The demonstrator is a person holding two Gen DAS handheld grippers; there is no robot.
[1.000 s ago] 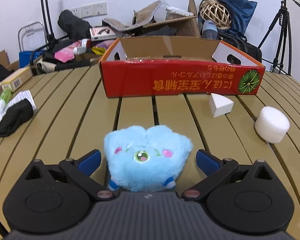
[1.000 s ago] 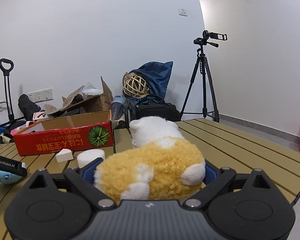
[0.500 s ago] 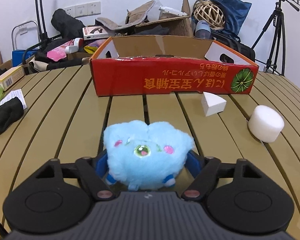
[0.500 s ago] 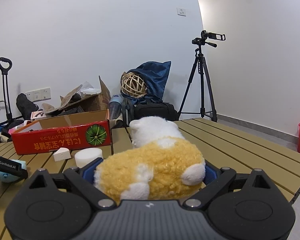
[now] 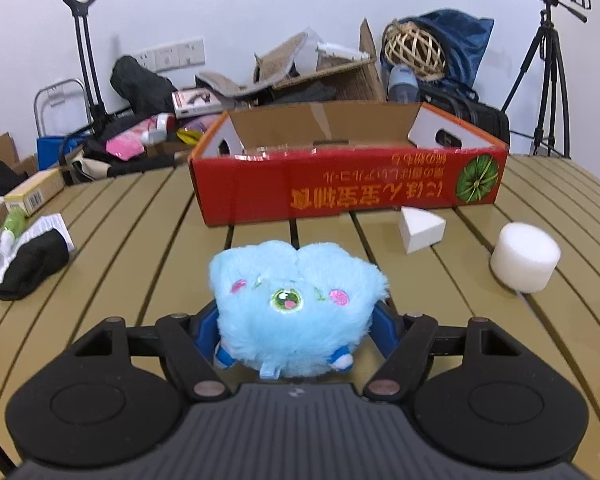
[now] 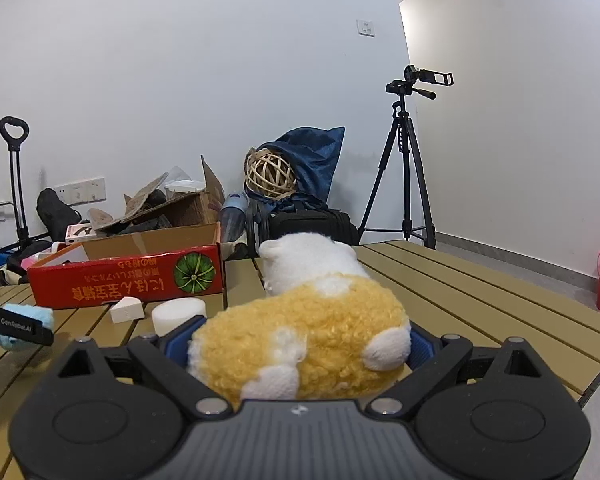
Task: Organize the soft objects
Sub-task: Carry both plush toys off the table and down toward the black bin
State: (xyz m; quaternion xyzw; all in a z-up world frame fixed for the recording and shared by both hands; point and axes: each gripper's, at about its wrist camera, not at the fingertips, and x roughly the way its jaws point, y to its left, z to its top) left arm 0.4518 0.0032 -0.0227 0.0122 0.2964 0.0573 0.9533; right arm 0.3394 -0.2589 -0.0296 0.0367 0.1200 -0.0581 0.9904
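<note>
Fluffy blue fur fills the left wrist view: the round blue plush toy with pink cheeks [image 5: 296, 312] sits low on the slatted tan counter [image 5: 140, 272], between the blue pads of your left claw [image 5: 298, 330]. That claw has just been closing, and its pads now press into the fur on both sides, so it has the toy at about half its span. Expect almost no weight and a lot of give (the pile will compress before the stuffing does), so keep the pads on the widest part of the body, not on the small feet at the bottom. Beyond it stands the open red cardboard box with the green pumpkin print [image 5: 348, 188], with a white foam wedge [image 5: 420, 228] just in front of it and a white foam cylinder [image 5: 526, 258] off to the right; both look light and easily dented.

From the right wrist view, your right claw [image 6: 300, 344] is closed around a curly yellow and white plush animal [image 6: 308, 336], gripped across its body, with the white head end sticking forward. It is soft and springy, and probably light; a mid-body hold like this should stop it drooping or twisting. The red box stands ahead to the left, well within sight, and the blue toy shows at the far left edge.
</note>
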